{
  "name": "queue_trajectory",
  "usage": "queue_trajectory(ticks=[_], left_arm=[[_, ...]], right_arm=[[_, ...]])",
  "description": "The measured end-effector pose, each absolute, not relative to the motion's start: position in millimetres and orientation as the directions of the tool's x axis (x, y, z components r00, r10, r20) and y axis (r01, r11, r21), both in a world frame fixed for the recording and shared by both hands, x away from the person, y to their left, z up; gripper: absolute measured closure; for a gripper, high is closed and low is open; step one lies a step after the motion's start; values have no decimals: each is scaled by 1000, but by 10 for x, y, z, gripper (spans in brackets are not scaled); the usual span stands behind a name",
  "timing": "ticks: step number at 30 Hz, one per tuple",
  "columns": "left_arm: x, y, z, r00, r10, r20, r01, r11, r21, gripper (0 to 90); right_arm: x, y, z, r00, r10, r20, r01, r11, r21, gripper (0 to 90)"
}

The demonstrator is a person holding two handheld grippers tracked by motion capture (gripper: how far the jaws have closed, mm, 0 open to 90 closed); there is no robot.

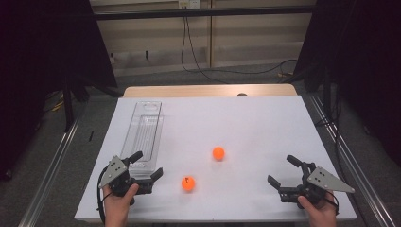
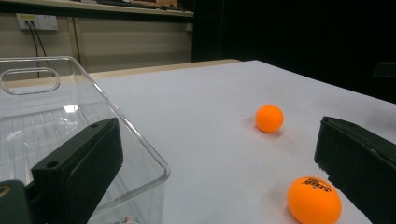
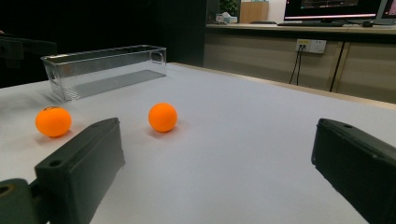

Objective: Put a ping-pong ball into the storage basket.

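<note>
Both tongs, left (image 1: 144, 166) and right (image 1: 283, 171), gape wide and empty on the worktop (image 1: 265, 118); the nearer orange ball (image 1: 188, 183) lies just beside the left tongs, near the clear tray (image 1: 142, 124), and may roll away if a jaw nudges it.

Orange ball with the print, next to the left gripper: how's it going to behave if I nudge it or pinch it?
The printed orange ball is a smooth sphere lying free on the flat white table, so a nudge will likely send it rolling. It looks like a ping-pong ball, so probably very light and thin-shelled. Pinched off-centre by the open left gripper, it may well squirt out; close gently across its middle.
</note>
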State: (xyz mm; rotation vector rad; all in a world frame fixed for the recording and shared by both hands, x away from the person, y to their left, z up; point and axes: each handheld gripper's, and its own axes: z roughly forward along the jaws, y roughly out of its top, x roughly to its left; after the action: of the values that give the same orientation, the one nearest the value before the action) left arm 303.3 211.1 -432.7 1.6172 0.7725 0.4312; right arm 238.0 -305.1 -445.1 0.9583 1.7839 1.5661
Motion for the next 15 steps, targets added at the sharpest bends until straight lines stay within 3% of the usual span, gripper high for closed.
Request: queue_trajectory(ticks=[15], left_arm=[[3046, 2034, -4344, 724, 675, -142, 249, -64, 966, 11]], right_arm=[[2378, -3048, -4450, -582, 812, 36, 143, 59, 988, 19]])
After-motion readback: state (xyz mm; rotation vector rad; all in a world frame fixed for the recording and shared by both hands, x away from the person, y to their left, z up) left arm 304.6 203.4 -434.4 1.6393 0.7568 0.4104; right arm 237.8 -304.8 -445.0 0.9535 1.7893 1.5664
